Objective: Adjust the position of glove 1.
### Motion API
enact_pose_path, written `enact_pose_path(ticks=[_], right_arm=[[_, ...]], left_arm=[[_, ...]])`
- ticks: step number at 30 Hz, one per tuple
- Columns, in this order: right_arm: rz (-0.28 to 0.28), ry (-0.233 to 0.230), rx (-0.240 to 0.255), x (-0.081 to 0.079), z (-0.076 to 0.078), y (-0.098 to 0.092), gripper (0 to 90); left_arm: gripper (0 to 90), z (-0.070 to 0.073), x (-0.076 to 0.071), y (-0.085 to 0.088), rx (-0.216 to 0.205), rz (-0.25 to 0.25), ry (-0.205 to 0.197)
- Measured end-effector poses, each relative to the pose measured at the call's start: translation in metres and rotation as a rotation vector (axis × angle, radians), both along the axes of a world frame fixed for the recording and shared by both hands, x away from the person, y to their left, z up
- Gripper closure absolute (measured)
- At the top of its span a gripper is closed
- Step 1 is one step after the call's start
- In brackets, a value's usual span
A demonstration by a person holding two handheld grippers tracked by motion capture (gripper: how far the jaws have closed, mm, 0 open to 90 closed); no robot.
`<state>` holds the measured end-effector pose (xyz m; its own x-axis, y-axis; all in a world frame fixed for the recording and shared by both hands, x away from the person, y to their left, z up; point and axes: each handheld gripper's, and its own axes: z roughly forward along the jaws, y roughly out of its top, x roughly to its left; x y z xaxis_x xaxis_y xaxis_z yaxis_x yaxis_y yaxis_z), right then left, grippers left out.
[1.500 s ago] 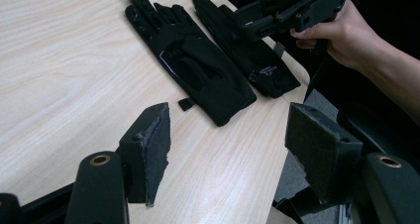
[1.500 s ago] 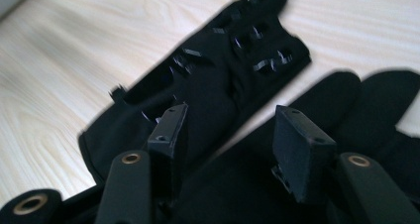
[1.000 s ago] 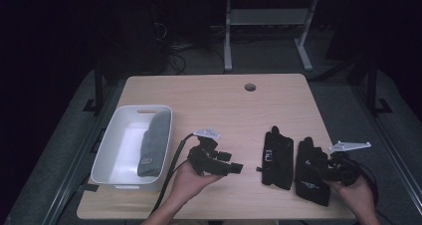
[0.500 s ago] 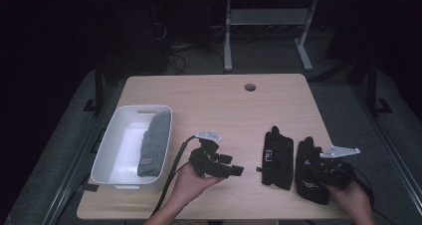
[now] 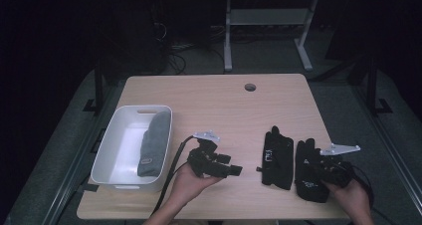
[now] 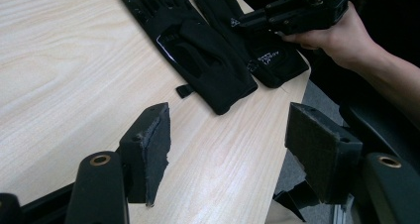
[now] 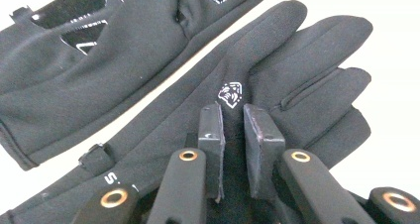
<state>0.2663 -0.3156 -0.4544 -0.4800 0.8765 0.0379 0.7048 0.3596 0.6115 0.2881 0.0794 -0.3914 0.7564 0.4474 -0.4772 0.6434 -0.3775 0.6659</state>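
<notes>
At the counter's (image 5: 209, 100) near right edge, the right gripper's (image 7: 233, 120) fingers have just been closing, pinching a fold of the right glove (image 7: 277, 75); the left gripper's (image 6: 228, 149) fingers stand wide, empty.

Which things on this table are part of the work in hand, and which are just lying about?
In use:
- right black glove, its fabric pinched as the right gripper has just been closing
- left black glove beside it
- white bin already holding a grey glove

Lying about:
- left gripper, open, idle
- table
</notes>
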Motion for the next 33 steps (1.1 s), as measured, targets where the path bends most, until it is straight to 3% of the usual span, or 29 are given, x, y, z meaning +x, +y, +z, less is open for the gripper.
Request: enact_pose_path(ticks=[9,20,24,33], right_arm=[[-0.019,-0.05,0.071,-0.001,0.028,-0.004,78.9],[0.021,-0.089,0.133,0.014,0.062,0.025,78.7],[0.026,-0.091,0.142,0.024,0.063,0.039,78.5],[0.019,-0.047,0.165,0.045,0.047,0.062,78.0]], left_arm=[[33.4,0.001,-0.001,0.0,0.001,-0.002,-0.006],[33.3,0.004,-0.001,0.005,0.001,0.006,-0.013],[33.3,0.005,-0.001,0.007,0.0,0.007,-0.016],[33.3,0.002,-0.001,0.011,0.008,0.014,-0.009]])
